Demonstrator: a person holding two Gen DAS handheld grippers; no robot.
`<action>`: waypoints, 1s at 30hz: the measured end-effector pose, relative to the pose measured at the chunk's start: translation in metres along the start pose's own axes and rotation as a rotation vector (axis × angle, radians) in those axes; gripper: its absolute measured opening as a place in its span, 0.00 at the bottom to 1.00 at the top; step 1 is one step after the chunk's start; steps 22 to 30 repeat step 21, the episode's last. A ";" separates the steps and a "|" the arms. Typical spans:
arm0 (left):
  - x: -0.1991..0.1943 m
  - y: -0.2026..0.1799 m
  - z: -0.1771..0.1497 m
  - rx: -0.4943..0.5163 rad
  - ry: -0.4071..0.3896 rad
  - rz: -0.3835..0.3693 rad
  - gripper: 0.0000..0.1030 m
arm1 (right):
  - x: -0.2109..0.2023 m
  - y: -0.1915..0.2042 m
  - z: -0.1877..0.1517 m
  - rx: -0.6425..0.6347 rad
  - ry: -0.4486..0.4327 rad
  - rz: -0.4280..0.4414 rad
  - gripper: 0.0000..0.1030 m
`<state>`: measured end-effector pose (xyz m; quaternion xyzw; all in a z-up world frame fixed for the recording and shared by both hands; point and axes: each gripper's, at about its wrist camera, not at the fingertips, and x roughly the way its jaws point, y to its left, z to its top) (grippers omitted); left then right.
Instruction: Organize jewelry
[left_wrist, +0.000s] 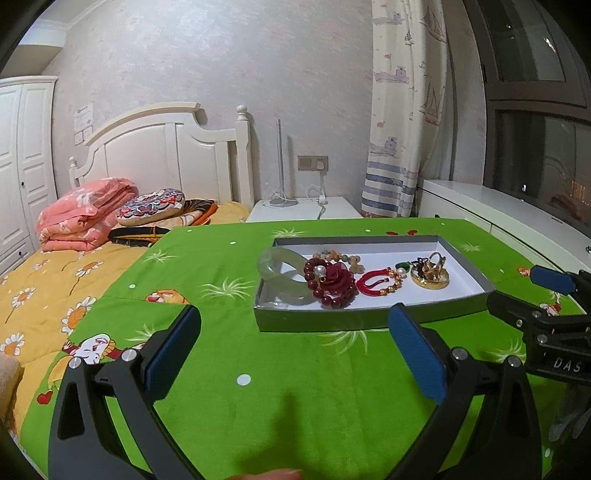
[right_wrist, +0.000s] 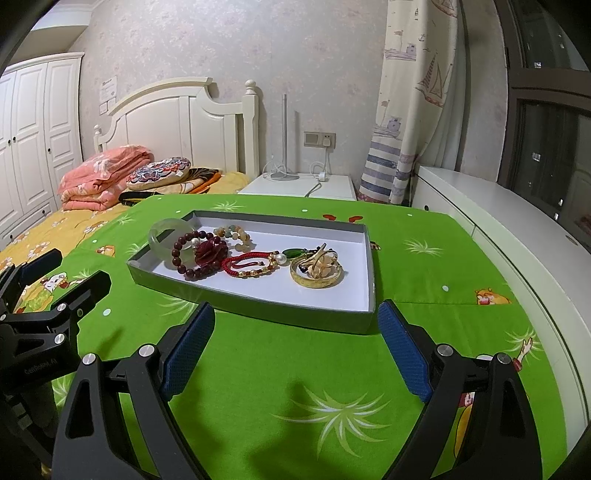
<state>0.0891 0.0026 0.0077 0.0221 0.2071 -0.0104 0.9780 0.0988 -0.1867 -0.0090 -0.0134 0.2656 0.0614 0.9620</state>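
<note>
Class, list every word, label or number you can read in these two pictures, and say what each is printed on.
"DAS": white letters on the right gripper body, cut off by the frame edge.
Small grey lettering on the left gripper body: too blurred to read.
Paper notices on the wall: too small to read.

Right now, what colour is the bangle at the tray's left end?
Pale, translucent green bangle, clearest in the left wrist view.

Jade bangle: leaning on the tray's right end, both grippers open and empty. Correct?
Not quite. The jade bangle leans on the tray's left end, as the right wrist view shows. The left gripper and right gripper are indeed open and empty.
</note>
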 end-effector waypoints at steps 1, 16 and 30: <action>0.000 0.001 0.000 -0.004 -0.002 0.002 0.96 | 0.000 0.000 0.000 0.000 0.000 0.000 0.82; 0.012 0.011 0.001 0.017 0.078 0.003 0.96 | 0.000 0.003 0.000 -0.013 0.010 0.012 0.82; 0.049 0.045 0.006 0.036 0.265 0.035 0.96 | 0.009 -0.017 0.006 -0.054 0.079 -0.025 0.82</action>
